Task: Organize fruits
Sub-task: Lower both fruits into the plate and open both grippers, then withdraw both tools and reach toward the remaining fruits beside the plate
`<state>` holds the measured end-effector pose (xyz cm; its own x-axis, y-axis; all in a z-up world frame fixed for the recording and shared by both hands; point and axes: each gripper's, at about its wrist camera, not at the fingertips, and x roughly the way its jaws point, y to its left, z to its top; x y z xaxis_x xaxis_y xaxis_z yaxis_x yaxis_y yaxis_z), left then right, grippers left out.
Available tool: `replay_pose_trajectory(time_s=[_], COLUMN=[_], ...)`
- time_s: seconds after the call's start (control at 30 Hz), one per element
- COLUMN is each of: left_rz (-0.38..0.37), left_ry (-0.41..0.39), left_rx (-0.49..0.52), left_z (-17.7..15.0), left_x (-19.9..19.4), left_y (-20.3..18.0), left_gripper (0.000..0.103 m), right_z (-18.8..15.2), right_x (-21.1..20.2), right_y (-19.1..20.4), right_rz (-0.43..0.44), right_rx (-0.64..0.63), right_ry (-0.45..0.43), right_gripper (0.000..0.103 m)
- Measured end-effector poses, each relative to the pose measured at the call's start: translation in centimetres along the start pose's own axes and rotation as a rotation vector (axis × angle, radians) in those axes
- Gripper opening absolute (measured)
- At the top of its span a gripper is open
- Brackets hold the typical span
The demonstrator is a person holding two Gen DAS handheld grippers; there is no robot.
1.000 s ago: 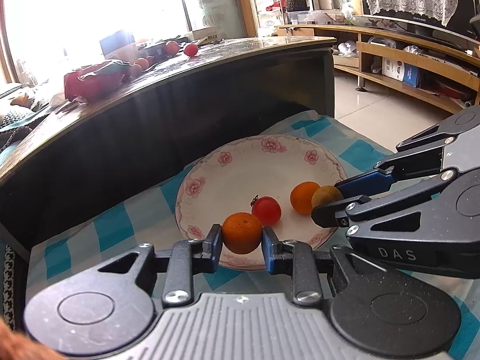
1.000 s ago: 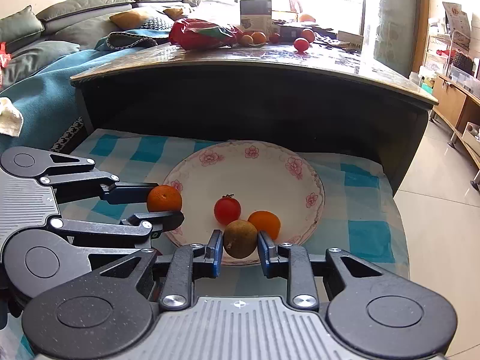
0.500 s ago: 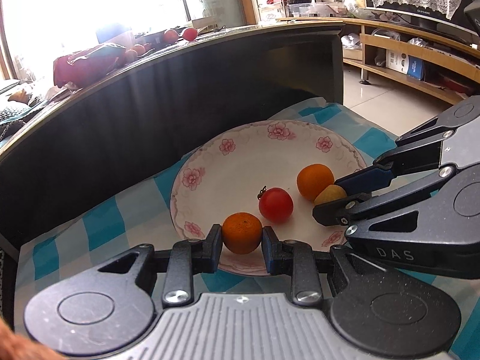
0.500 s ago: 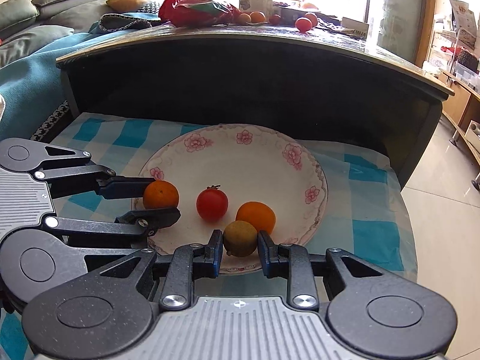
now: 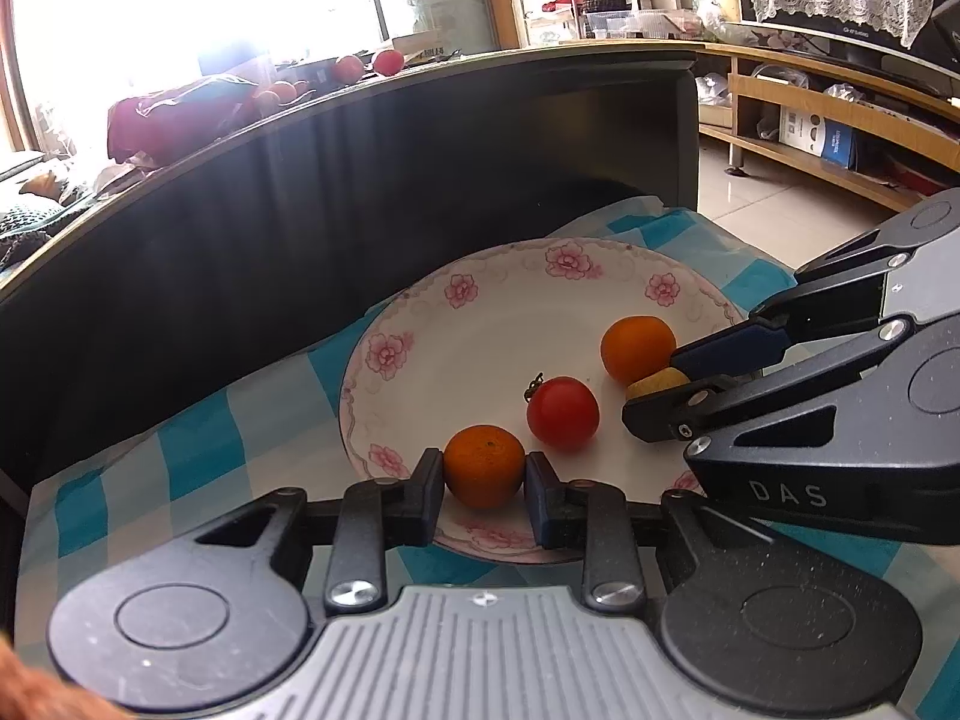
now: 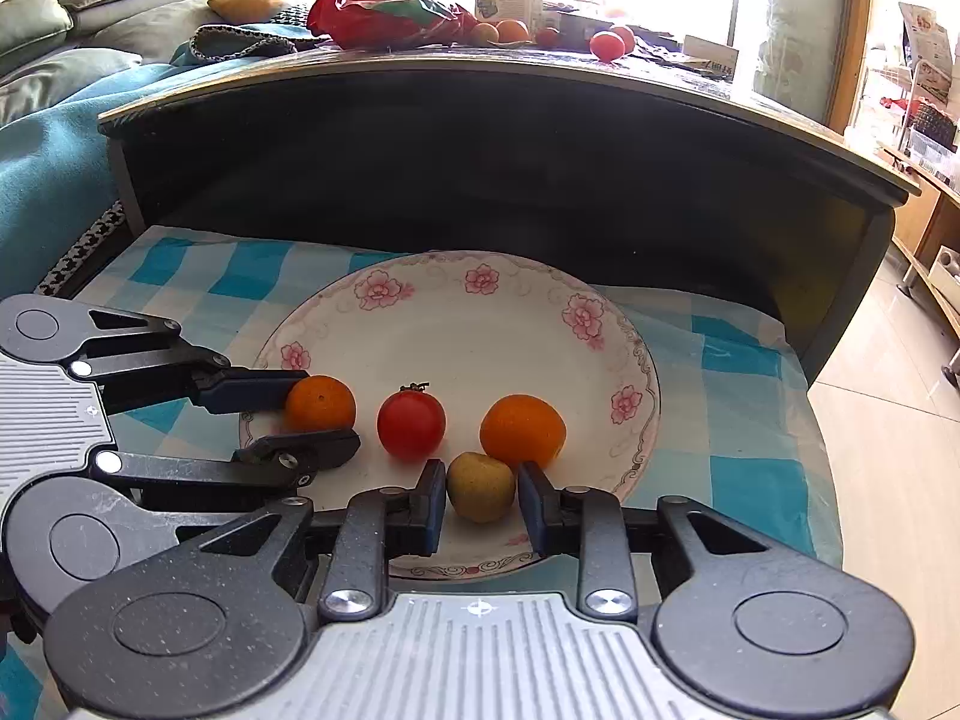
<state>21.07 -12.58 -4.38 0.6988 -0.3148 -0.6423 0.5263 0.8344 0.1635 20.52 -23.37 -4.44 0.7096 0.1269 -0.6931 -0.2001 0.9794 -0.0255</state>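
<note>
"DAS" is read on the right tongs, angled down, just opening off the kiwi at the plate's 6 o'clock. A mandarin is gripped by the left tongs.

The plate's far half lies bare, hemmed behind by the dark table wall overhanging it.

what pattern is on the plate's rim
Pink flowers on white around the plate rim, clearest in the right wrist view.

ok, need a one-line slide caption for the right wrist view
Right gripper setting a yellow-green fruit on the floral plate beside a tomato and orange.
</note>
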Motion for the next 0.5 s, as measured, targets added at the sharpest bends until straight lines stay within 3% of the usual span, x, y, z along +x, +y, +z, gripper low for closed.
replay_pose_trajectory(time_s=[0.5], left_rz=[0.003], left_ry=[-0.050], left_rx=[-0.024], left_z=[1.0], left_x=[-1.8], left_y=[0.9], left_gripper=[0.041], right_z=[0.5], right_x=[-1.2], right_y=[-0.7], right_rz=[0.000], right_rx=[0.029], right_ry=[-0.039], right_gripper=[0.033])
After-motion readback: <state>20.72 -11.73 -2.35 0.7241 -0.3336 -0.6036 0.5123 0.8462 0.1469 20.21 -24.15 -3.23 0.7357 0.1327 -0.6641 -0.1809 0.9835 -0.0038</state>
